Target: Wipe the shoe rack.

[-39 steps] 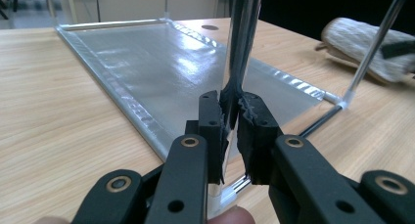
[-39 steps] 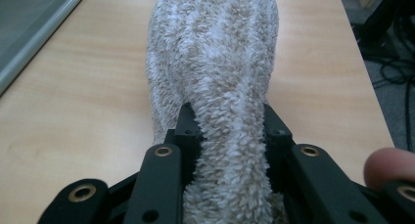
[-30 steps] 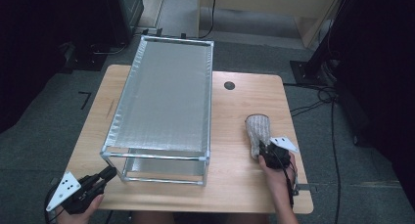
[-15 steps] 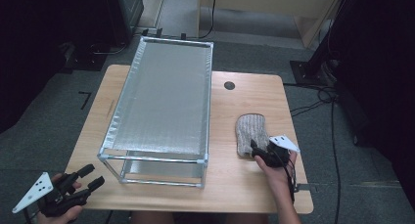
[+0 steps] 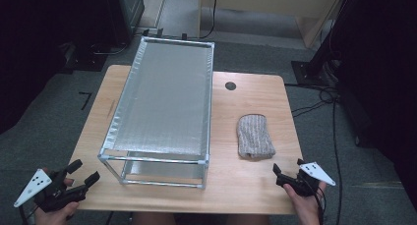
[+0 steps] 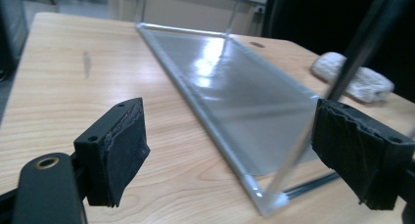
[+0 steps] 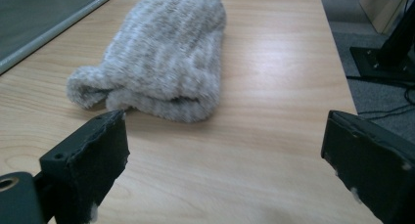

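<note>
A folded grey knitted cloth point(image 5: 254, 135) lies flat on the right half of the wooden table point(image 5: 246, 185). My right gripper point(image 5: 287, 167) sits just short of it at the table's near edge. Its jaws have just been opening and stand apart with nothing between them. In the right gripper view the cloth point(image 7: 161, 62) lies beyond the gripper point(image 7: 225, 141), untouched. My left gripper point(image 5: 84, 170) hovers at the table's near left corner. It has also just opened wide and holds nothing. It point(image 6: 230, 126) faces the rack's near corner, with the cloth point(image 6: 352, 77) far off.
A metal-framed rack point(image 5: 162, 102) with a silvery shelf point(image 6: 235, 87) covers the table's left and middle, overhanging the far edge. A round cable hole point(image 5: 230, 86) sits behind the cloth. Cables and a black stand foot point(image 5: 314, 70) lie on the floor to the right.
The right gripper let go of the cloth, opened and drew back toward the near edge; the cloth now lies flat. The left gripper opened and slid left past the table corner.
</note>
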Demonstrator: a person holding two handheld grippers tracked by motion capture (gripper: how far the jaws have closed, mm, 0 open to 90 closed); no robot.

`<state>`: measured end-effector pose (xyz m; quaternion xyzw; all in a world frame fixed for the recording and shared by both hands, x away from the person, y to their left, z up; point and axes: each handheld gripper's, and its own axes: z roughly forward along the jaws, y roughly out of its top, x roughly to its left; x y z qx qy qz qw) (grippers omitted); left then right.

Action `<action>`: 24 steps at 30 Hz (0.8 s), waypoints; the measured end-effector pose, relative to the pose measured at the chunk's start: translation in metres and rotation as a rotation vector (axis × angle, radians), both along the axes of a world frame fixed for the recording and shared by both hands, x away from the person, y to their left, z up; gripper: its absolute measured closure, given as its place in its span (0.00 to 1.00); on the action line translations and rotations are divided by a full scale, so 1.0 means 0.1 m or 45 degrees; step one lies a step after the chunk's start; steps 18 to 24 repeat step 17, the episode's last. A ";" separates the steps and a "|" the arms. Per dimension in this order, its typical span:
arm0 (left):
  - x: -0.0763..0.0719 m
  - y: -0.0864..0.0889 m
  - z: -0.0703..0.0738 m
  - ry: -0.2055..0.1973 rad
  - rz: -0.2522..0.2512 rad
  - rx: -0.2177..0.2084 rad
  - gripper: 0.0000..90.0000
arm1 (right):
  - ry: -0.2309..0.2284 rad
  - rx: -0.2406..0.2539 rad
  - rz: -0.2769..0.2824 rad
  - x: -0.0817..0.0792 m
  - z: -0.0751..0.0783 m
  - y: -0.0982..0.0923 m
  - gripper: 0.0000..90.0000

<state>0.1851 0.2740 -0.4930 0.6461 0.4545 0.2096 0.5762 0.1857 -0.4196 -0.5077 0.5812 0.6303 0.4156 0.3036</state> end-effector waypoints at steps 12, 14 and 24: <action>0.20 -0.01 -0.15 0.058 0.204 0.081 0.12 | 0.005 0.104 -0.073 -0.05 -0.09 -0.22 0.07; 0.21 -0.01 -0.15 0.062 0.209 0.078 0.12 | 0.011 0.126 -0.074 -0.05 -0.09 -0.23 0.07; 0.21 -0.01 -0.16 0.070 0.213 0.070 0.12 | 0.013 0.152 -0.073 -0.05 -0.10 -0.24 0.07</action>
